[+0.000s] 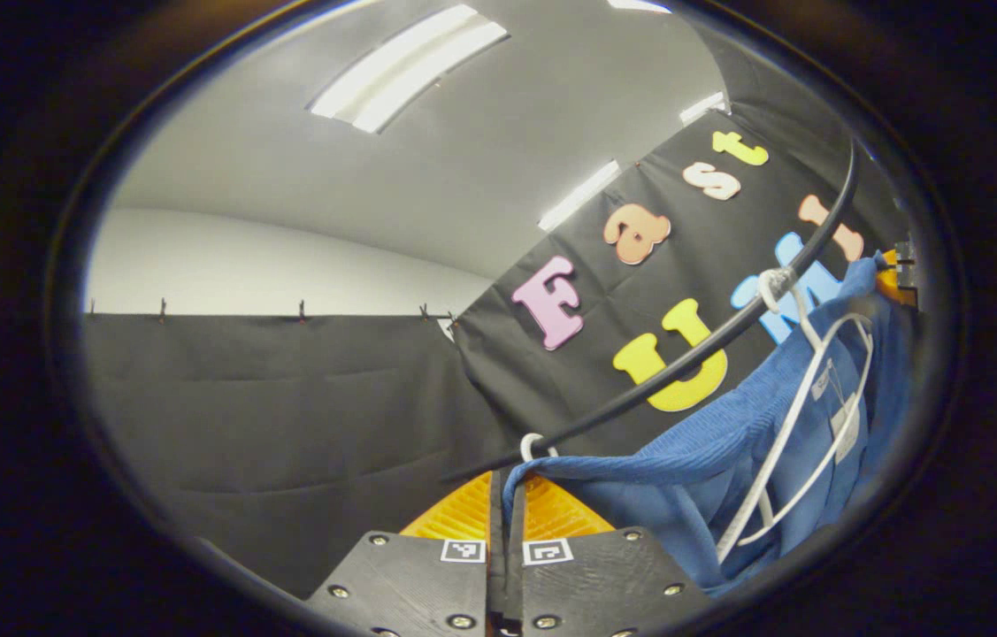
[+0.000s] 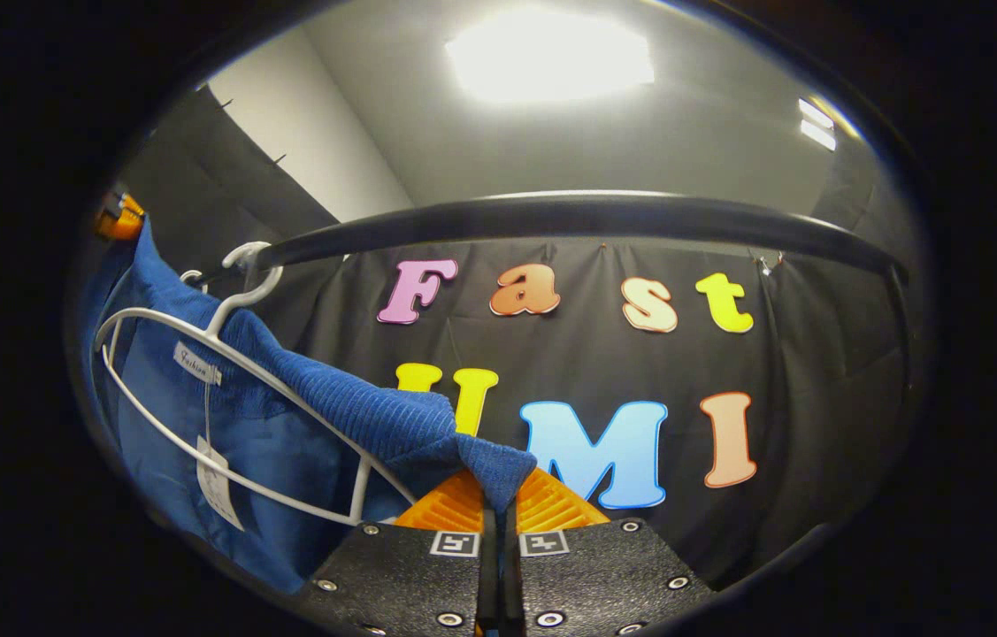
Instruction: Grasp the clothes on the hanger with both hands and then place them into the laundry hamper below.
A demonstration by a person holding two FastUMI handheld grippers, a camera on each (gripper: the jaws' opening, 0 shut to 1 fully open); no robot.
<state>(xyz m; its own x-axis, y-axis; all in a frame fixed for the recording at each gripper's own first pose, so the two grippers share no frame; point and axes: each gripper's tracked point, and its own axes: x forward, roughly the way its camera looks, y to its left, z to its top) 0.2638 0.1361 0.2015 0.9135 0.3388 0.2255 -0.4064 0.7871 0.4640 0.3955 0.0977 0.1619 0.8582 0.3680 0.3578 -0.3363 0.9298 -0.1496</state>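
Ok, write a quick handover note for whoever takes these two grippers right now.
Left gripper: shut on one end of the blue garment.
Right gripper: shut on the other end, pinching a fold.
Garment is on the white hanger, which hooks on the black rail.
Done: both grasps.
Left: pull the garment off the hanger and lower it into the hamper below.

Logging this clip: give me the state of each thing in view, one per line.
Blue garment: pinched at both shoulders, partly pulled off its hanger.
White hanger: hooked on the rail, tilted.
Black rail: in place.
Left gripper: shut on the garment.
Right gripper: shut on the garment.
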